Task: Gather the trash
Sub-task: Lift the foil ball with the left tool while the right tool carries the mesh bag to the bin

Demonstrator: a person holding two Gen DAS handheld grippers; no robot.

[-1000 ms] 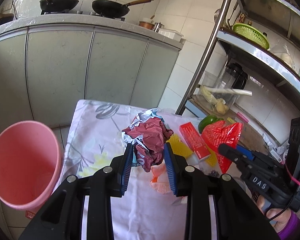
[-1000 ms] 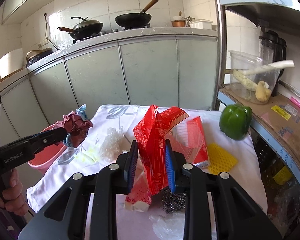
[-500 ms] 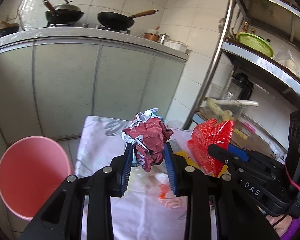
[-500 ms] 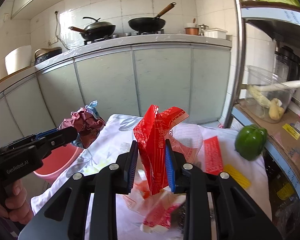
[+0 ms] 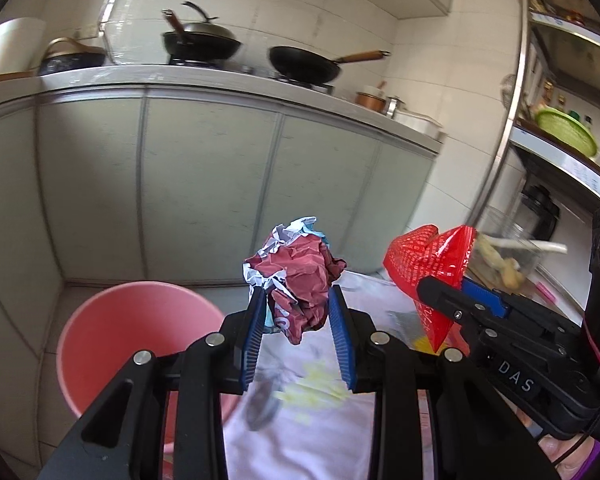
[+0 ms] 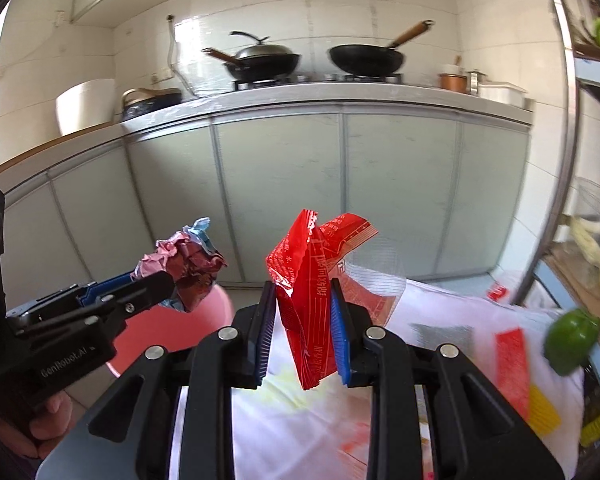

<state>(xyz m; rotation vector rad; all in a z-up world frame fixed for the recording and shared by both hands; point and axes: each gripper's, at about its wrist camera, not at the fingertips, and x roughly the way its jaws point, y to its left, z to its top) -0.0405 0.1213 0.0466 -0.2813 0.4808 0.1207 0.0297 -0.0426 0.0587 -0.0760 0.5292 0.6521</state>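
Both hands have swung across toward the pink bucket (image 5: 140,344), which now sits much closer, so the drop looks near. The left gripper (image 5: 298,316) pinches the crumpled paper ball (image 5: 300,276); the right gripper (image 6: 302,320) clamps the red wrapper (image 6: 308,292). Only the right view shows the green pepper (image 6: 572,344) left on the table (image 6: 440,308).

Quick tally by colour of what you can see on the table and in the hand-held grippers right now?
Red: 2, the wrapper held in the right hand-held gripper, and a flat packet on the table
Maroon: 1, the crumpled paper held in the left hand-held gripper
Green: 1, the pepper
Yellow: 1, the mesh pad
Total: 5
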